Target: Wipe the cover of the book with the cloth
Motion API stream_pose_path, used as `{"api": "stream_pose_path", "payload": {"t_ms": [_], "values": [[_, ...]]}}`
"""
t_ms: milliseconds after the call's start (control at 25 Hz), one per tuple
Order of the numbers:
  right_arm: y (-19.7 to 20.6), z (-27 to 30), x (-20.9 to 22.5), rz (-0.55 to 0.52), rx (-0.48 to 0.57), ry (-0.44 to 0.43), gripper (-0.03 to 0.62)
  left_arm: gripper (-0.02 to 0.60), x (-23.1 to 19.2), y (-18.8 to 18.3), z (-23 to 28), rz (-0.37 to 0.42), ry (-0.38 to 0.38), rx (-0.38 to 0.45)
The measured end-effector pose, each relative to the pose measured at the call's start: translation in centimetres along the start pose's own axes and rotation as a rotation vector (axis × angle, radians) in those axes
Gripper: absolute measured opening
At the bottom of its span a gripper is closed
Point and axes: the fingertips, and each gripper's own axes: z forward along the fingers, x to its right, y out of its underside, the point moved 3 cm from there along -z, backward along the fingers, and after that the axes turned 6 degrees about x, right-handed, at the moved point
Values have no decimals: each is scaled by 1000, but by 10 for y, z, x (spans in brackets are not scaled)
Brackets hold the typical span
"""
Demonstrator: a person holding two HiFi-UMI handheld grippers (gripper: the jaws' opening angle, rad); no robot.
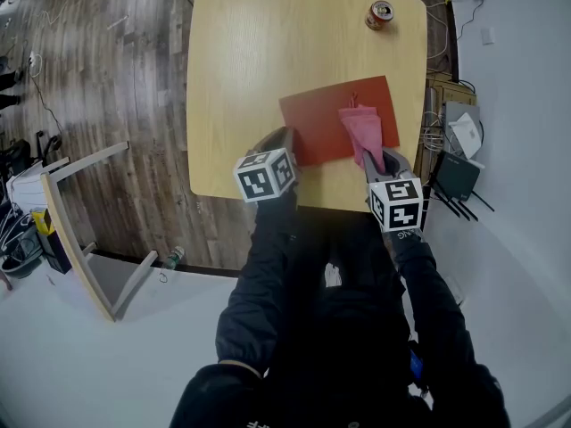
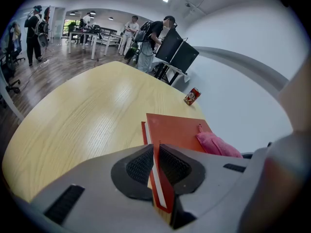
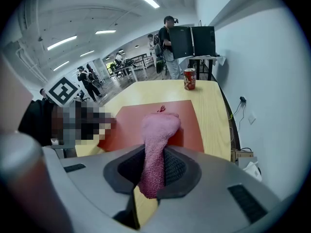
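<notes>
A red book (image 1: pixel 326 119) lies flat near the front right of the wooden table (image 1: pixel 259 52). My left gripper (image 1: pixel 284 147) is shut on the book's near left corner; the red cover and white pages (image 2: pixel 160 188) run between its jaws. My right gripper (image 1: pixel 382 163) is shut on a pink cloth (image 1: pixel 363 130), which rests on the right part of the cover. In the right gripper view the cloth (image 3: pixel 156 144) stretches from the jaws out onto the book (image 3: pixel 126 125).
A red drink can (image 1: pixel 381 14) stands at the table's far right corner. A wooden frame (image 1: pixel 80 239) leans on the floor to the left, and a black router (image 1: pixel 457 175) with boxes sits on the floor at right. People stand far behind the table.
</notes>
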Motion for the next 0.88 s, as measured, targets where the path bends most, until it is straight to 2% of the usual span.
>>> {"api": "stream_pose_path", "payload": {"t_ms": [240,520,680,880], "values": [[-29,-14,5,12,74,4,78,63,-1,0,-1,4,-4,-2],[-68,14,24,-3,139,27,80,63,1,1,0,7,-7,0],[-69,34,35,3,122,43,80,63,0,1,1,8,-9,2],[-50,39,45,32,76,59,78,63,0,2,2,8,-12,0]]}}
